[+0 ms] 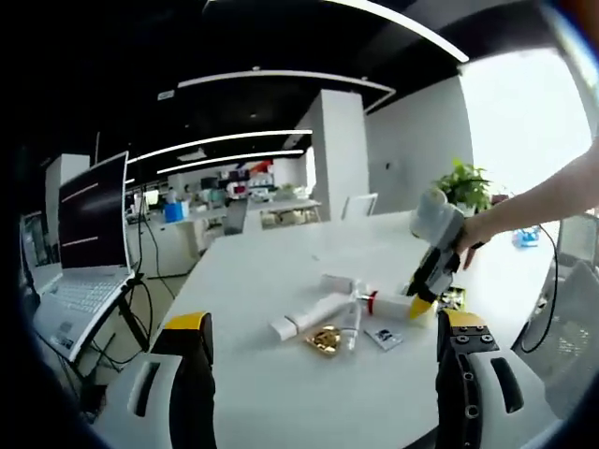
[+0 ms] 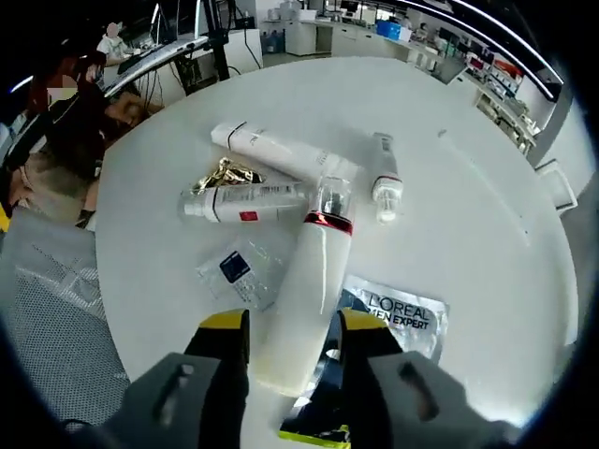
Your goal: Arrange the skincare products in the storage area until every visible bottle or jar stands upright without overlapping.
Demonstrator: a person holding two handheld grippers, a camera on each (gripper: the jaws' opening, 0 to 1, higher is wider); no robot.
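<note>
The white surface (image 2: 487,187) is round and wide, and it carries a small pile of skincare products near its edge. On a stand beside the surface an open laptop (image 1: 89,253) shows a dark screen. The left gripper (image 1: 328,346) hovers above the surface with its jaws wide apart and nothing between them, away from the pile. The right gripper (image 2: 288,348) has its two yellow-tipped jaws on both sides of the bottom end of a large white bottle (image 2: 304,290), which lies flat; the jaws are just beside it, but I cannot tell if they press on it. This bottle has a red band and a clear cap. A long white tube (image 2: 271,148) lies flat behind it, and a clear bottle (image 2: 245,201) with a red mark lies across the pile. A smaller white tube (image 2: 385,178) lies apart on the right. A silver sachet (image 2: 398,318) lies next to the large bottle, a small clear sachet (image 2: 239,269) on the other side, and a gold wrapper (image 2: 225,173) is partly under the clear bottle.
</note>
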